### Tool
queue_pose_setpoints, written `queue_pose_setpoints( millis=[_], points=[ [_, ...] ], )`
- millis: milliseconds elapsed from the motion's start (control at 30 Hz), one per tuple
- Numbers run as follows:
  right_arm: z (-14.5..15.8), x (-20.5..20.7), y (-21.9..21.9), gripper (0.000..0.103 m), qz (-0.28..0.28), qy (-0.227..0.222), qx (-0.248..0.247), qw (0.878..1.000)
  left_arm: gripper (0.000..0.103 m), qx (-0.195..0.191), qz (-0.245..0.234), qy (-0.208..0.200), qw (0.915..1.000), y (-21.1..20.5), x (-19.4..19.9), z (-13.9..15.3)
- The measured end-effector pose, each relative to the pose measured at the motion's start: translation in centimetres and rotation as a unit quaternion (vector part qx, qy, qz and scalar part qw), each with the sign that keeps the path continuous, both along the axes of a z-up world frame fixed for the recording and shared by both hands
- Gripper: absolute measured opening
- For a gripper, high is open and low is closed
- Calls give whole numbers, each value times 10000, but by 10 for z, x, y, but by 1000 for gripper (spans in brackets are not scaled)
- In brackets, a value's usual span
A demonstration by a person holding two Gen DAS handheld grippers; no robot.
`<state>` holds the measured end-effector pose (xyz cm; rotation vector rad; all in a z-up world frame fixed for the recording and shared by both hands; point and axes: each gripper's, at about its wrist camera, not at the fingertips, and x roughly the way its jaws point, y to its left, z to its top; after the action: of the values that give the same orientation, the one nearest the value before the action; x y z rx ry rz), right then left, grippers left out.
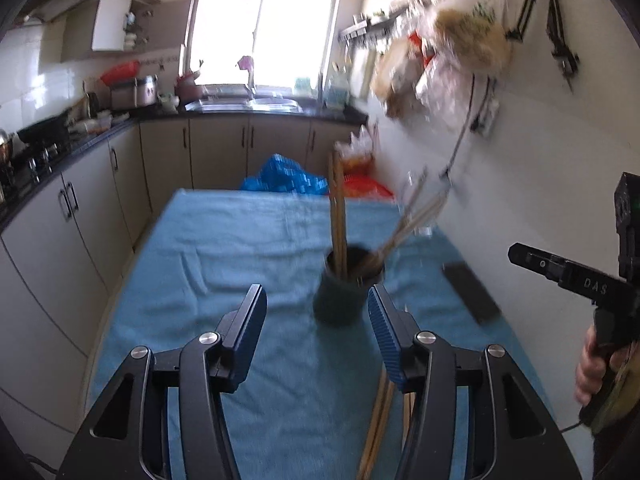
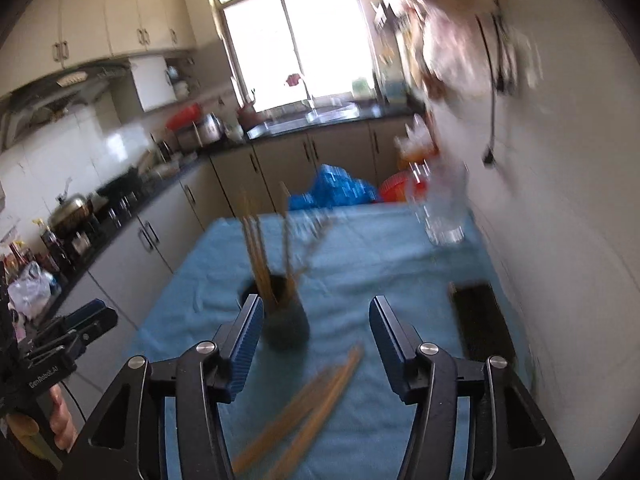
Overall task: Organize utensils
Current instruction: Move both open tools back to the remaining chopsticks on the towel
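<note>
Left wrist view: left gripper (image 1: pixel 318 316) gapes wide above the blue cloth (image 1: pixel 240 240) — dark holder (image 1: pixel 344 296) (chopsticks upright) just ahead. Right gripper (image 2: pixel 316 332) gapes too — loose chopsticks (image 2: pixel 312 400) beneath.

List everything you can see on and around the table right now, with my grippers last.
Holder cup: one, dark green, upright mid-table on the cloth.
Chopsticks in cup: several, wooden, leaning out of the cup; blur hides the count.
Loose chopsticks: a few, wooden, flat on the cloth at the near edge.
Black tray: one, flat on the cloth by the wall.
Glass: one, clear, far corner near the wall.
Blue cloth: one, covering the table.
Blue bag: one, behind the table's far edge.
Red item: one, beside the bag; blurred.
Left gripper: open, empty, the cup just beyond its fingers.
Right gripper: open, empty, above the loose chopsticks.
</note>
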<state>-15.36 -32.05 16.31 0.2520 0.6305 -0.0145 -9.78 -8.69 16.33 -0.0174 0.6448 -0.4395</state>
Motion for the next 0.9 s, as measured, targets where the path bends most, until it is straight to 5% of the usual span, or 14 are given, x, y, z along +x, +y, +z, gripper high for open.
queue_pose_setpoints(
  millis=[267,467,900],
  points=[
    [-83,-35,-36,59,-130,1066,324,9937,51,516,-467,765,9946,-32,-15,-77],
    [-130,-43,-36,59,-24,1434,593,9879,46,1050,-1140,1280,9796,-71,-15,-130],
    [-167,-24,-14,60,271,1674,953,9809,17,1091,-1320,1769,9692,-117,23,-160]
  ],
)
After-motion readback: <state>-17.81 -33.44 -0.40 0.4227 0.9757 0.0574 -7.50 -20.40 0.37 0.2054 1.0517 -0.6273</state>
